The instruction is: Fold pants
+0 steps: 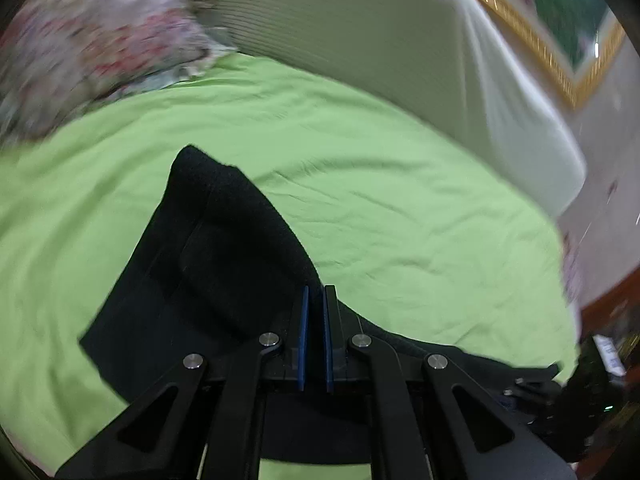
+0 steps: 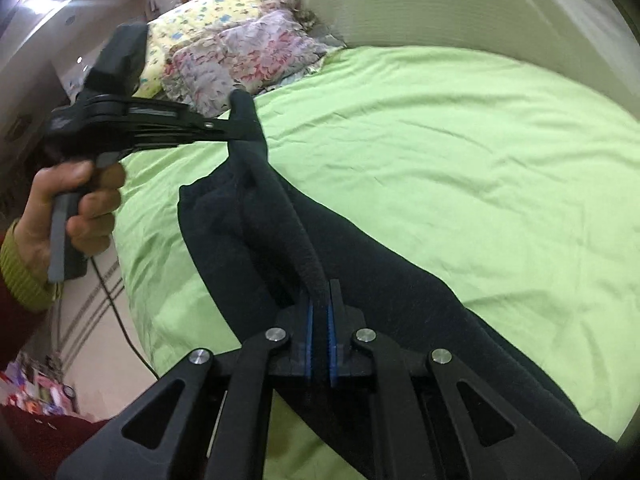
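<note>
1. Left tongs (image 1: pixel 315 294): clamped on a raised edge of the black pants (image 1: pixel 208 264).
2. Right tongs (image 2: pixel 320 292): clamped on the same edge.
3. Pants: draped beneath both tongs over the green bed sheet (image 2: pixel 440 152).

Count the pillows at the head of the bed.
2. A pink-and-grey floral fabric pillow lies at the head of the green bedsheet; a yellow patterned fabric pillow sits behind it, partly covered. More may be hidden behind them.
</note>
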The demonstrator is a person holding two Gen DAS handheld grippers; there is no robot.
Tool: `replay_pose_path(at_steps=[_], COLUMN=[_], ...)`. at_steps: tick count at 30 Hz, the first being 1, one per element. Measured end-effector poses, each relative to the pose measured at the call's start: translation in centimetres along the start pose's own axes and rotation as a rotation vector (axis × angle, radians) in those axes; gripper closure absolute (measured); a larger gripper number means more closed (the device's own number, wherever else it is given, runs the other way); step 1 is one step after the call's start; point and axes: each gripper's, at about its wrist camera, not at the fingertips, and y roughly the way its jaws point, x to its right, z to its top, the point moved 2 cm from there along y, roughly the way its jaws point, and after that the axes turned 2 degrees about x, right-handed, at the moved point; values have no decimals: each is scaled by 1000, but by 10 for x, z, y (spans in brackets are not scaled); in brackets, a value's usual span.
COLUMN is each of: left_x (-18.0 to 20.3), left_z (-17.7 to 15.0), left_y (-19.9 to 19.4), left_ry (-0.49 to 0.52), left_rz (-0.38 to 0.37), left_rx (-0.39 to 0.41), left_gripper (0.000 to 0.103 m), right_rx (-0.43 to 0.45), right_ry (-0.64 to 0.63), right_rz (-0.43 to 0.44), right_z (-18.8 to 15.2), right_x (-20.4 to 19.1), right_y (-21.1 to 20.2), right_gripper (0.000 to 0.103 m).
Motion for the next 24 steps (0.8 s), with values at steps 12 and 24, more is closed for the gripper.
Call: replay_pose_path(at_steps=[12, 24], left_x=[-52, -98], left_z=[-55, -93], left_y=[-35, -12], left_ry=[-158, -240], left_rz=[-93, -100], left_rx=[79, 13], left_gripper=[99, 98], right_rx=[-97, -198], right_ry=[-166, -199], right_rz=[-98, -106], right_z=[-37, -35], right_x=[-38, -46], right_y=[26, 45], right_gripper=[97, 93])
